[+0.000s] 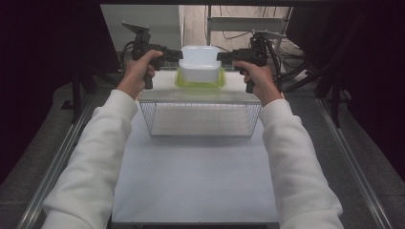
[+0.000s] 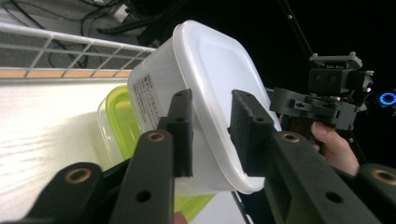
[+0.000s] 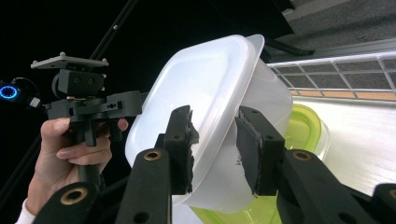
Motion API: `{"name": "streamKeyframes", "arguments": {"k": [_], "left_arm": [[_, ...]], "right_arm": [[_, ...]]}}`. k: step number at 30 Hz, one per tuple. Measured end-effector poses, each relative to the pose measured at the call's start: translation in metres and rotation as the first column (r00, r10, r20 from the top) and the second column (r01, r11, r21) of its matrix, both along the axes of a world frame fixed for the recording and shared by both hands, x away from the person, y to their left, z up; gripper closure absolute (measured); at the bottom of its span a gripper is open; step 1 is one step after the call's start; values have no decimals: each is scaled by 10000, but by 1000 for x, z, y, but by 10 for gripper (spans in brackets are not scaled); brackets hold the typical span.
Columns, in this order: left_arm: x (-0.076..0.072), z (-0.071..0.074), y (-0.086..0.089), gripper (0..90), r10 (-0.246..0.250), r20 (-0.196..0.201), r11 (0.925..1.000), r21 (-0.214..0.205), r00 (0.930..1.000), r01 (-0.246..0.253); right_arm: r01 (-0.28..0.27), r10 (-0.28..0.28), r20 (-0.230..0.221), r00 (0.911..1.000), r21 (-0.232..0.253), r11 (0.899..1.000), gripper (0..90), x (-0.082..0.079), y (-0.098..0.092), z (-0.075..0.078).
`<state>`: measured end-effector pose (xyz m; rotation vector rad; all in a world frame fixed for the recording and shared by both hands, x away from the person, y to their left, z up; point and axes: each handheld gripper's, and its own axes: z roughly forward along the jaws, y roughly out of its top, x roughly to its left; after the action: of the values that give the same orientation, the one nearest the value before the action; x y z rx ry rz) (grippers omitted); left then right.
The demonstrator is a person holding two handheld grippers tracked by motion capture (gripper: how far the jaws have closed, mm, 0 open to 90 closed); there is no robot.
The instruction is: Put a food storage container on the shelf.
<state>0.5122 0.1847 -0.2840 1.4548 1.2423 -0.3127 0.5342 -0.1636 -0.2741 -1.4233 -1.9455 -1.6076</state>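
As seen from the high view, the left gripper [image 1: 174,54] and right gripper [image 1: 224,56] stood at either side of a white translucent plastic container [image 1: 199,62], inverted and resting on a green-rimmed clear plastic container [image 1: 199,84] at the far end of the pale table [image 1: 191,181], just behind a wire mesh basket [image 1: 200,119]. From the left gripper view, the left gripper [image 2: 211,133] had its jaws spread astride the white container's [image 2: 210,70] rim, a gap visible at each pad, nothing pinched; the green-rimmed container [image 2: 122,116] lay beneath. From the right gripper view, the right gripper [image 3: 215,147] likewise straddled the rim of the white container [image 3: 205,84], jaws parted and apparently clear of it, the green-rimmed container [image 3: 306,126] below. Judgement: the stacking step appeared to be at release. The next move would call for both grippers to draw straight outward without catching the rim. The basket wall nearby and the cables behind the table limited room.
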Motion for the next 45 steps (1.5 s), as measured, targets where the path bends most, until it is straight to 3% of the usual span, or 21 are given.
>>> {"name": "streamKeyframes", "arguments": {"k": [2, 3, 8, 10, 11, 14, 15, 16, 20, 24, 28, 33, 34, 35, 36, 39, 43, 44, 45], "left_arm": [[0, 0, -1, 658, -21, 77, 10000, -11, 10000, 21], [-1, 1, -3, 575, -8, 323, 10000, 55, 9995, 6], [-6, 4, -7, 422, 104, 826, 9990, 433, 9965, -140], [-11, 7, -8, 397, 179, 1125, 9970, 727, 9935, -262], [-14, 8, -8, 353, 194, 1265, 9962, 818, 9918, -299], [-24, 12, -6, 327, 336, 1693, 9935, 1013, 9850, -513], [-30, 14, -2, 300, 412, 2009, 9912, 1149, 9788, -653], [-30, 14, -2, 296, 412, 2009, 9912, 1149, 9788, -653], [-46, 14, 3, 278, 449, 2635, 9844, 1525, 9636, -876], [-59, 8, 8, 265, 348, 2721, 9853, 1515, 9616, -785], [-69, 4, 10, 262, 275, 2815, 9834, 1646, 9592, -765], [-97, -1, 14, 262, 45, 3262, 9778, 1968, 9453, -726], [-97, -1, 14, 262, 45, 3262, 9778, 1968, 9453, -726], [-106, -4, 14, 262, -87, 3374, 9778, 2000, 9413, -627], [-106, -4, 14, 261, -87, 3374, 9778, 2000, 9413, -627], [-127, -16, 14, 260, -331, 3581, 9731, 2245, 9331, -517], [-143, -30, 13, 260, -440, 3575, 9651, 2565, 9329, -528], [-149, -37, 12, 260, -554, 3544, 9629, 2661, 9335, -439], [-158, -47, 11, 258, -596, 3503, 9607, 2744, 9347, -415]], "right_arm": [[1, -1, 81, 10000, -25, 10000, 639, 0, 0, 0], [43, -38, 280, 9996, -161, 9999, 576, -1, 1, 0], [52, -26, 892, 9960, -296, 9995, 468, -6, 1, 5], [195, -120, 1379, 9904, -530, 9984, 419, -12, -1, 10], [261, -123, 1823, 9832, -738, 9969, 382, -18, -4, 13], [258, -60, 2193, 9756, -872, 9959, 362, -23, -8, 15], [247, 25, 2529, 9675, -1043, 9942, 342, -29, -13, 14], [247, 25, 2529, 9675, -1043, 9942, 342, -29, -13, 14], [186, 129, 2810, 9596, -1090, 9939, 333, -39, -25, 10], [89, 302, 3072, 9512, -1252, 9921, 326, -49, -36, 2], [53, 339, 3089, 9505, -1252, 9921, 324, -57, -40, -1], [-143, 781, 3746, 9239, -1703, 9853, 315, -76, -44, -3], [-143, 781, 3746, 9239, -1703, 9853, 315, -76, -44, -3], [-147, 915, 4050, 9097, -1888, 9819, 315, -86, -46, -4], [-146, 949, 4129, 9058, -1934, 9810, 315, -89, -46, -5], [-161, 1074, 4222, 9001, -2141, 9767, 315, -102, -50, -12], [-196, 1261, 4369, 8906, -2401, 9706, 315, -121, -57, -28], [-196, 1261, 4369, 8906, -2401, 9706, 315, -121, -57, -28], [-156, 1286, 4470, 8852, -2478, 9687, 315, -133, -62, -38]]}}
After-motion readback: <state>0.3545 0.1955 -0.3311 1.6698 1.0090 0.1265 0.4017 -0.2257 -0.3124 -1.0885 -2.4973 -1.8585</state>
